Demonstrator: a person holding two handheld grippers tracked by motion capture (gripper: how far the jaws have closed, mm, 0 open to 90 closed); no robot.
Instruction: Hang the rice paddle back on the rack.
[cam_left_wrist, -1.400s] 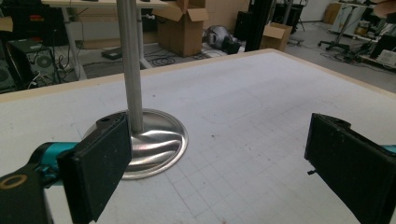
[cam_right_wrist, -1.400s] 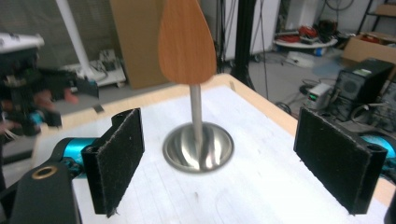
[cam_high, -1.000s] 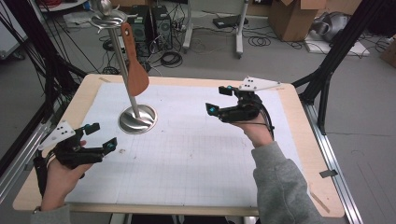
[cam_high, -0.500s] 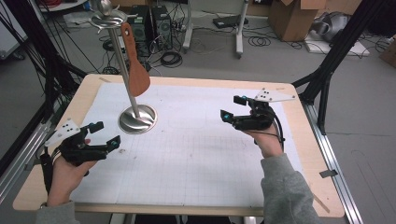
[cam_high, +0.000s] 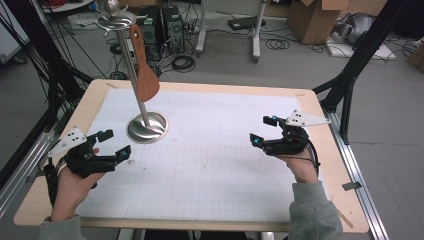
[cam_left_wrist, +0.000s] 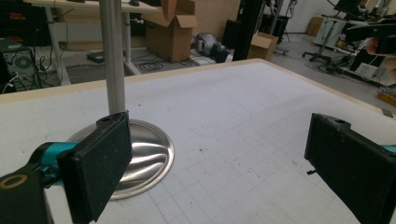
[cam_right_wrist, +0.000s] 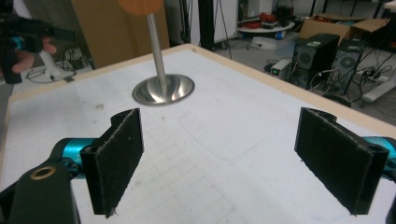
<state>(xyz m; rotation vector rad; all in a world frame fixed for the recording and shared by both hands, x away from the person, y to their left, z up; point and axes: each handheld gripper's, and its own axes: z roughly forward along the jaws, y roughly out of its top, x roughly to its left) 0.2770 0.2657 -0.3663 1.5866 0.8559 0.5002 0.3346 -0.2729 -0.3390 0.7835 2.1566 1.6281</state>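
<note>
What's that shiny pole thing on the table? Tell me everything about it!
It is a metal stand: a thin, silvery pole rising from a round, mirror-like base that sits flat on the white gridded mat, near the table's far left corner. The pole leans a little in the high view. At its top is a small ring with hooks, and a brown wooden spatula hangs from it, blade down, beside the pole. Neither tool touches the stand.

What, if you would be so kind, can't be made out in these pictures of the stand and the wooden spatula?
- Stand: in the left gripper view the top edge cuts off its pole, so the hooks are out of frame.
- Wooden spatula: in the right gripper view the top edge leaves just its rounded lower end.
- How the spatula hangs: in the high view its handle top at the hook ring is too small to tell.
</note>
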